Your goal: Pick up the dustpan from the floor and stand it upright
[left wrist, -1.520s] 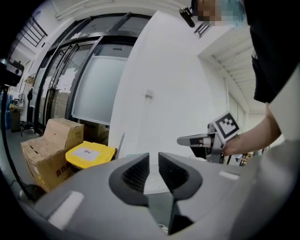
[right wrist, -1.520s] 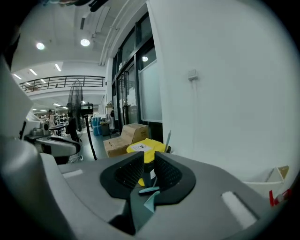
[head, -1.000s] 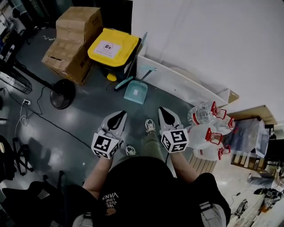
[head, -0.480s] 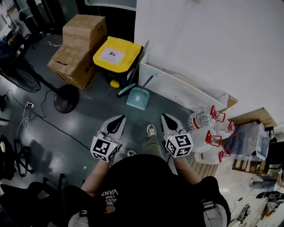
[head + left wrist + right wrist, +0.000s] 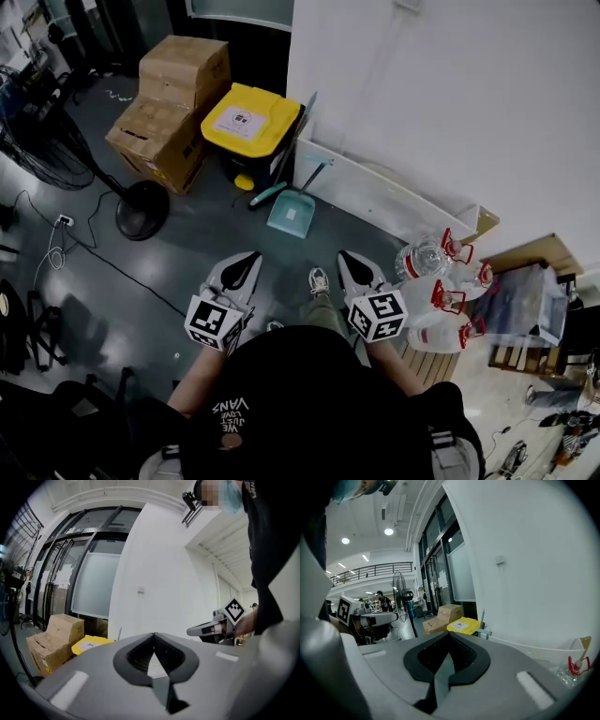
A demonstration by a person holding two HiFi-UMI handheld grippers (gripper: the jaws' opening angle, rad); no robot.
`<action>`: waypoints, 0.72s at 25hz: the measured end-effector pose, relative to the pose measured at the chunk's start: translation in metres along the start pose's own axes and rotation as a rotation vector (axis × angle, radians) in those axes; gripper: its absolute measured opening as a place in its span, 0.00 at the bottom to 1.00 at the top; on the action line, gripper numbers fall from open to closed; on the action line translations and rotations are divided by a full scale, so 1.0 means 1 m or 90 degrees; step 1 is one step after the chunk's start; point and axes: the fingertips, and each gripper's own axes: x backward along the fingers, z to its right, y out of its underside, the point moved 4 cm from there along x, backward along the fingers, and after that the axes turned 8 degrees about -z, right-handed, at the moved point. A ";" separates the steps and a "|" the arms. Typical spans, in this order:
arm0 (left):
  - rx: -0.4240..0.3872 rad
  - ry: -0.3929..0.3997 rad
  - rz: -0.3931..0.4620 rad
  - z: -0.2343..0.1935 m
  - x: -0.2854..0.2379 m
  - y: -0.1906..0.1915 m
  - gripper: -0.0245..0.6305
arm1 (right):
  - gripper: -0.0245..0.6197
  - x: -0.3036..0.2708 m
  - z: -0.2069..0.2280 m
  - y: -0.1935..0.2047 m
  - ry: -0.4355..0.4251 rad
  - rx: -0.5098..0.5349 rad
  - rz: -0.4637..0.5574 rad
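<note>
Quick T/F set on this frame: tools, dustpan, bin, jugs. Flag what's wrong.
1. The left tool and right tool are both shut with nothing in them. True.
2. The dustpan is held in the right tool. False: it sits on the floor near the bin, apart from both tools.
3. The bin has a yellow lid. True.
4. In the head view the water jugs are left of the cardboard boxes. False: the jugs are at the right, the boxes at the upper left.

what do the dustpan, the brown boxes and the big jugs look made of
Dustpan: probably plastic, matte teal, thin moulded shape.
Boxes: cardboard, dull brown with folded flaps.
Jugs: seemingly clear plastic, glossy and see-through, red handles.
</note>
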 end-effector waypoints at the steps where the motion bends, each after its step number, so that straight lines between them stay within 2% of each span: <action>1: 0.000 -0.004 0.001 0.001 0.003 0.000 0.12 | 0.04 0.002 -0.001 -0.002 -0.001 0.000 0.004; 8: 0.002 -0.023 0.017 0.006 0.020 -0.005 0.12 | 0.04 0.010 -0.009 -0.015 -0.011 0.014 0.023; 18: 0.017 -0.031 0.019 0.018 0.030 0.002 0.12 | 0.04 0.013 -0.026 -0.011 -0.027 0.021 0.025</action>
